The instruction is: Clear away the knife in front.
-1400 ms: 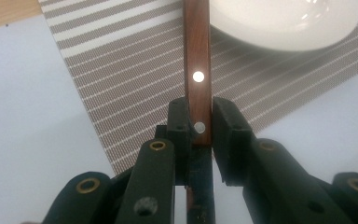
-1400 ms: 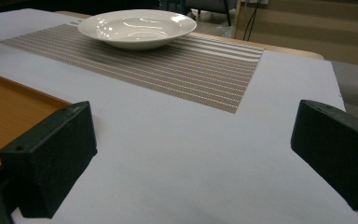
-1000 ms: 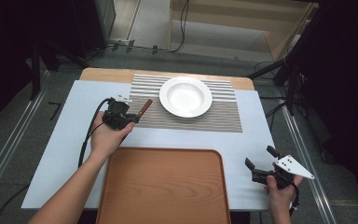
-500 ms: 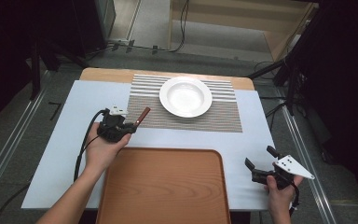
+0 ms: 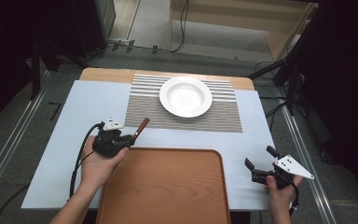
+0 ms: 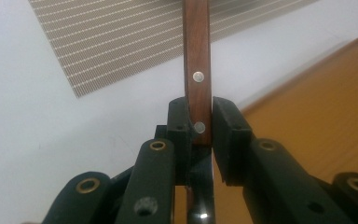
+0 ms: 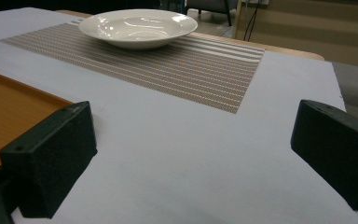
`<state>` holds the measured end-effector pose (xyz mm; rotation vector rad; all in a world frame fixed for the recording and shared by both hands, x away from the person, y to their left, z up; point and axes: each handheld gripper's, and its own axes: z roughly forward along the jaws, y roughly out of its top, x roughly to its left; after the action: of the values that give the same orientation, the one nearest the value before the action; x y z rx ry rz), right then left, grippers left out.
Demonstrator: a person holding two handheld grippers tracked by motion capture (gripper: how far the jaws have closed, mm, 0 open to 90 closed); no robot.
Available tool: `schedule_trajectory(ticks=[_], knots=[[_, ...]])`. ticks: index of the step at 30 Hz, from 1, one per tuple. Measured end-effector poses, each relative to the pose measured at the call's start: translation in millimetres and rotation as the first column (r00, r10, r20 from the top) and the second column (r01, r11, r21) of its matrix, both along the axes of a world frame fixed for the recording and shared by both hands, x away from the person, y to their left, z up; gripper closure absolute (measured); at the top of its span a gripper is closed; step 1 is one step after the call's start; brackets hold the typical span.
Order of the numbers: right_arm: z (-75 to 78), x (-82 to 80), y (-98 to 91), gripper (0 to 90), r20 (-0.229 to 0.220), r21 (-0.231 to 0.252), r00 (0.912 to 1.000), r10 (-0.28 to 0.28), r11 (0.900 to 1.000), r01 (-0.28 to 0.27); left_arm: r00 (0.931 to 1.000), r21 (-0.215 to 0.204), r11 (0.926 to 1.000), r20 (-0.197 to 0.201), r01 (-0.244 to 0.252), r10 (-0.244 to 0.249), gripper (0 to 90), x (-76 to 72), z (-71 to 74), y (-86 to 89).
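Knife (image 6: 196, 70) sits pinched by its wooden handle in our left tool (image 5: 129, 139), which has pulled back from the mat (image 5: 223, 116) toward the tray (image 5: 168, 186) over the counter (image 5: 74, 107). We judge a tray drop comes next. Our right tool (image 5: 256, 169) waits spread.

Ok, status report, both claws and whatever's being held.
Left claw shut on knife, wooden handle pointing out, at the tray's far left corner. Right claw open, empty, beside the tray. Plate on mat, apart from both.
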<state>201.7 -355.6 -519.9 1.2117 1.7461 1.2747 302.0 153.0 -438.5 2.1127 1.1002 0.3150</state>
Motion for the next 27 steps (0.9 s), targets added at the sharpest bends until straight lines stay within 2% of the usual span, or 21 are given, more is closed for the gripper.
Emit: schedule_trajectory(ticks=[8, 17, 22, 27], knots=[[0.0, 0.0, 0.0, 0.0, 0.0, 0.0, 1.0, 0.0, 1.0, 0.0, 0.9999, -0.022, 0.9998, -0.012, -0.004, 0.004, 76.6, -24.2, -6.0, 6.8], [0.0, 0.0, 0.1, 0.0, -0.001, 0.0, 1.0, 0.0, 1.0, 0.0, 0.9993, -0.04, 0.9991, -0.037, -0.009, 0.008, 76.6, -39.9, -16.9, 10.6], [-0.1, 0.2, 0.0, 0.0, -0.001, 0.001, 1.0, -0.001, 1.0, 0.001, 0.9981, -0.043, 0.999, -0.062, -0.011, 0.008, 76.6, -50.8, -27.6, 12.7], [-0.1, 0.2, 0.3, 0.0, -0.003, -0.001, 1.0, -0.003, 1.0, 0.003, 0.997, -0.053, 0.9983, -0.074, -0.025, 0.021, 76.6, -55.4, -33.0, 17.0]])
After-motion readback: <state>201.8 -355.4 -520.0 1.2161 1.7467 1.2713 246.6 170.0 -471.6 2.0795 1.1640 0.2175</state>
